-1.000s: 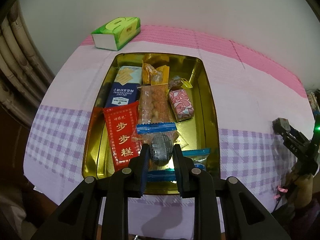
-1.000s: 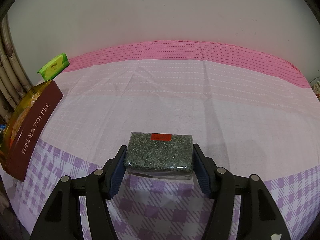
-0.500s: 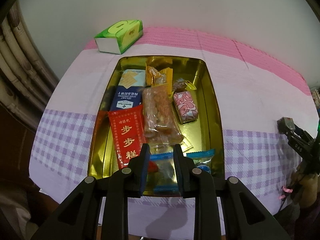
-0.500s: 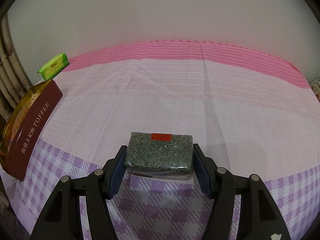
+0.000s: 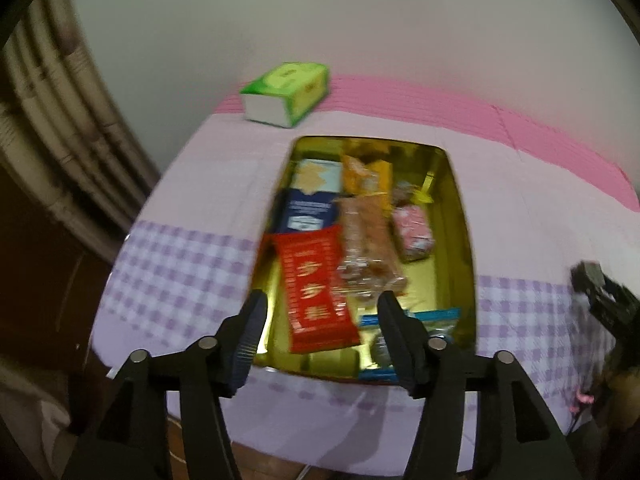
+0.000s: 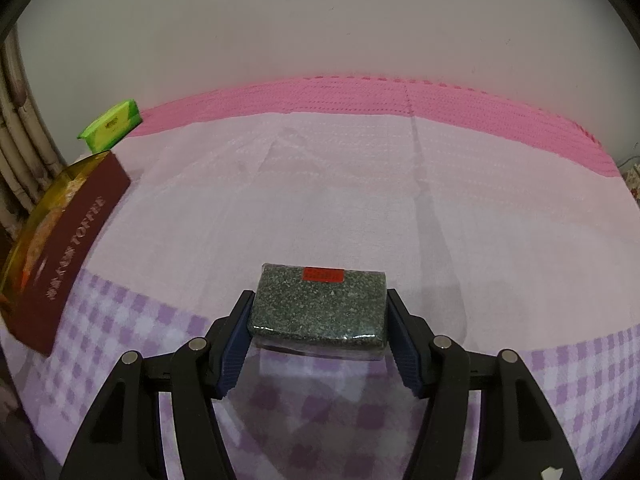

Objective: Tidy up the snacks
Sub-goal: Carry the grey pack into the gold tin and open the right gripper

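A gold tin tray (image 5: 466,240) on the checked cloth holds several snacks: a red packet (image 5: 314,288), a blue cracker pack (image 5: 308,208), a clear bag of nuts (image 5: 366,244), a pink sweet (image 5: 414,230), and a small grey foil ball (image 5: 380,348) near the front right. My left gripper (image 5: 322,334) is open and empty above the tray's front edge. My right gripper (image 6: 318,330) is shut on a dark speckled green block (image 6: 320,304) with a red label, held over the cloth. The tray's maroon side (image 6: 68,256) shows at the right wrist view's left edge.
A green tissue box (image 5: 286,94) sits behind the tray near the wall; it also shows in the right wrist view (image 6: 110,124). Pipes (image 5: 60,128) run down the left. The other gripper's body (image 5: 604,304) is at the left wrist view's right edge.
My left gripper let go of the grey foil ball, which now lies in the tray's front, then opened wide and drew back to the left. My right gripper has stayed still with the block.
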